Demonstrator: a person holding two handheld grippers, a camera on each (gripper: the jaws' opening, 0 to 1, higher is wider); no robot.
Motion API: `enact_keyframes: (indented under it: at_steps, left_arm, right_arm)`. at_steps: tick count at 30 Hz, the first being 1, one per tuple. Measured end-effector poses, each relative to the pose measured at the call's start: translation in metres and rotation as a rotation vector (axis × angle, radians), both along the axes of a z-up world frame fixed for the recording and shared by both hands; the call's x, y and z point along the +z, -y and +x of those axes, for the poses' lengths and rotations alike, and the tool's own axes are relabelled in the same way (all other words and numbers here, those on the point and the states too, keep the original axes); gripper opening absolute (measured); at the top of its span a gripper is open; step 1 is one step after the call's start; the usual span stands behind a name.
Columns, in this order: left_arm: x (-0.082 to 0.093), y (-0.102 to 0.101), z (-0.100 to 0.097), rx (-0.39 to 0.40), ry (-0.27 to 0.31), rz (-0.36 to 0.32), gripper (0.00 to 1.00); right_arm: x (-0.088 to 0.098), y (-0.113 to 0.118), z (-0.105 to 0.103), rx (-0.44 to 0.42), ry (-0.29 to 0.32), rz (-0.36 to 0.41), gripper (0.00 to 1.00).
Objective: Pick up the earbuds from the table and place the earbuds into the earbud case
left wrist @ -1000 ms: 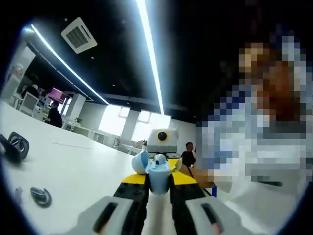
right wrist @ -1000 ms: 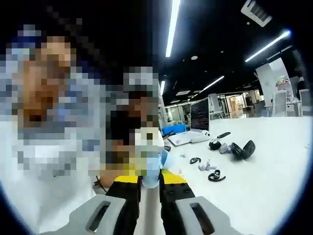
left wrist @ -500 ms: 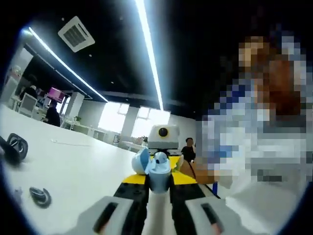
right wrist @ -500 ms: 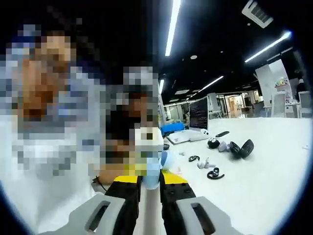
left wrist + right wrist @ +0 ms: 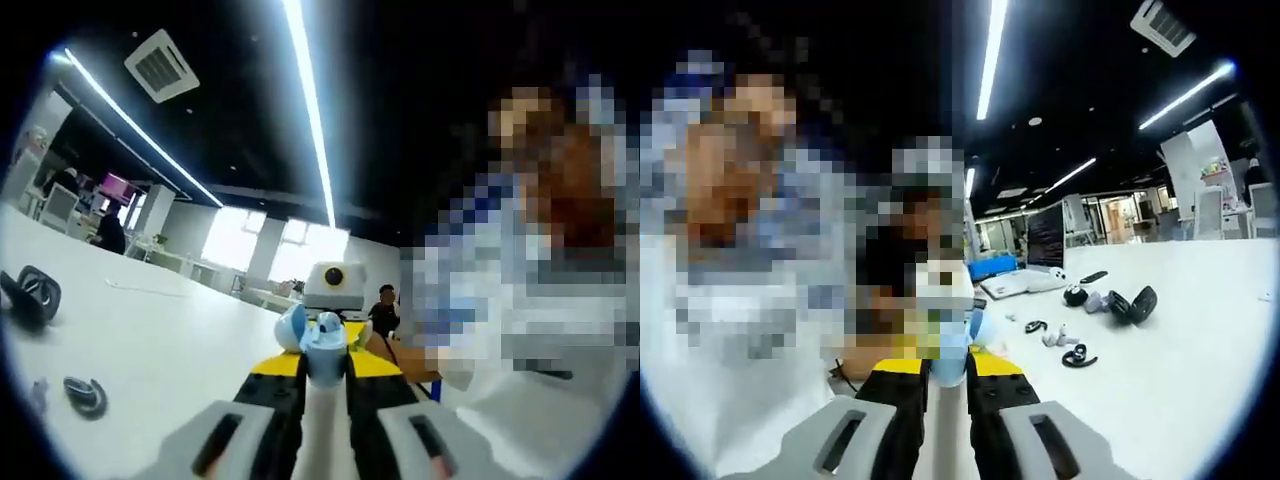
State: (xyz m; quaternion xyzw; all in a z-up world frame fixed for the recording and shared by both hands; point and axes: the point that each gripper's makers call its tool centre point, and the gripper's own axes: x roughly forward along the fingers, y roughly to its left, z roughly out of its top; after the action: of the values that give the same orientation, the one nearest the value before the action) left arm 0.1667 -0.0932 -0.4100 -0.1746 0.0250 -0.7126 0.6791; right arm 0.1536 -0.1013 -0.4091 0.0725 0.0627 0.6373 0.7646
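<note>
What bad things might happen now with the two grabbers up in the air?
1. The left gripper and the right gripper pinch a small blue-and-white piece between them above the white table. If either loosens, it may fall.
2. The open black case and a black earbud lie far off, so nothing gets packed soon.

In the left gripper view, the open earbud case [image 5: 30,295] sits on the table [image 5: 180,350] at the left edge, with an ear-hook earbud [image 5: 86,393] below it at lower left. In the right gripper view, the case [image 5: 1134,304] lies right of centre; three earbuds [image 5: 1078,356] lie to its left and below, and a laptop [image 5: 1032,258] stands behind them.
</note>
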Motion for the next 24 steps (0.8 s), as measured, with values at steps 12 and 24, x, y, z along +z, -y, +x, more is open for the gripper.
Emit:
enact_keyframes:
  at_steps: [12,24]
  left_arm:
    - [0.0,0.003,-0.007,-0.007,0.059,0.009,0.18]
    - [-0.029,-0.045,0.015,0.147,0.066,0.181,0.21]
  right_arm:
    - [-0.004,-0.001,-0.006,-0.002,0.032,-0.03,0.14]
    - [-0.013,0.027,0.0,-0.094,0.021,0.016,0.14]
